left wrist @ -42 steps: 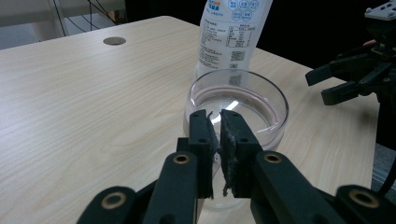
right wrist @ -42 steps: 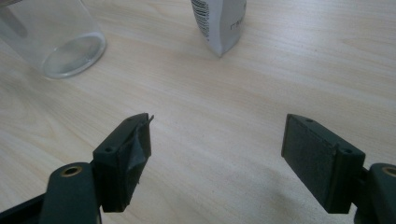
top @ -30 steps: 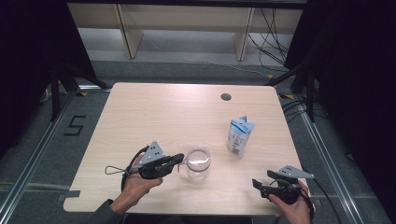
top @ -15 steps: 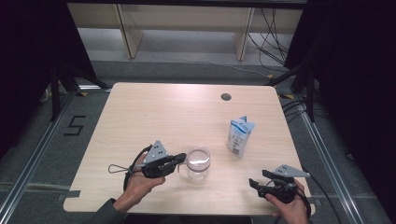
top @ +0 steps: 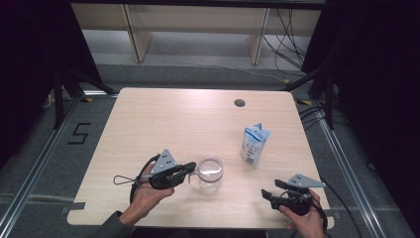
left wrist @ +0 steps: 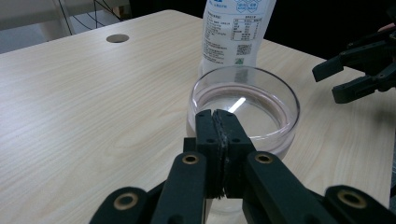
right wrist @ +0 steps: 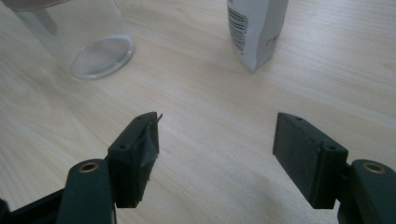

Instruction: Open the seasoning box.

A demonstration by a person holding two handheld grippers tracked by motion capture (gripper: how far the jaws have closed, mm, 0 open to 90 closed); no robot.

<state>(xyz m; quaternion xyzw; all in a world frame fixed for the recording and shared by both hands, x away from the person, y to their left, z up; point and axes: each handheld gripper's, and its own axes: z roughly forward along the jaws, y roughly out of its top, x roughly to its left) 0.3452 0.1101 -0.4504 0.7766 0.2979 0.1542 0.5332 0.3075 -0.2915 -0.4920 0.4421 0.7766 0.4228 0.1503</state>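
Black left tongs (left wrist: 217,140) are pinched together on the near rim of the clear glass cup (left wrist: 245,109), which stands upright on the pale wooden worktop (top: 163,124). Right tongs (right wrist: 215,154) stand apart with nothing between them, their jaws having just been closing a little, near the worktop's front edge. Beyond the cup, a white-and-blue carton (top: 254,144) stands upright.

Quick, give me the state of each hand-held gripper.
Left hand-held gripper: shut on the clear cup's rim.
Right hand-held gripper: open, nothing between its jaws.
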